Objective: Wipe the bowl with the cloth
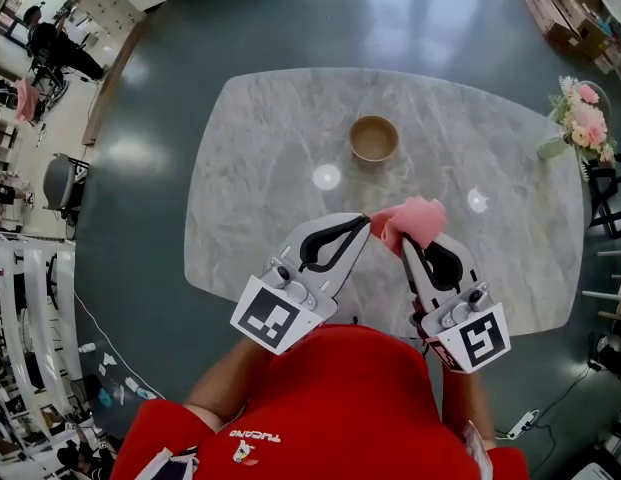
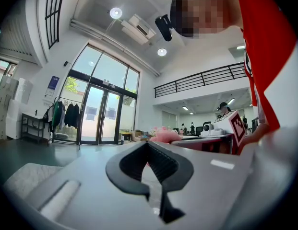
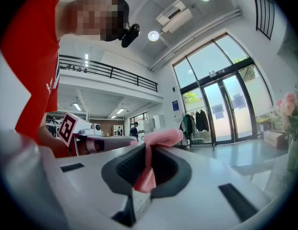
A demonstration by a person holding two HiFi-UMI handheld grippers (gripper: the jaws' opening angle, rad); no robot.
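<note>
**A:** Which containers stand on the marble surface (image 1: 250, 168)?

**B:** A round tan bowl (image 1: 374, 138) stands upright towards the far middle, and its inside shows only its own bare wall. At the right edge, a vase (image 1: 552, 149) holds pink and white flowers (image 1: 585, 116).

**A:** Where is the pink cloth (image 1: 412, 218)?

**B:** It lies nearer the person than the bowl and apart from it. It is bunched up and clamped in the fingers of the right gripper (image 1: 404, 240), with a fold hanging between them.

**A:** And the left gripper (image 1: 367, 219)?

**B:** Its fingers are pressed together with nothing between them. The tip sits just beside the cloth; whether they touch cannot be told.
</note>
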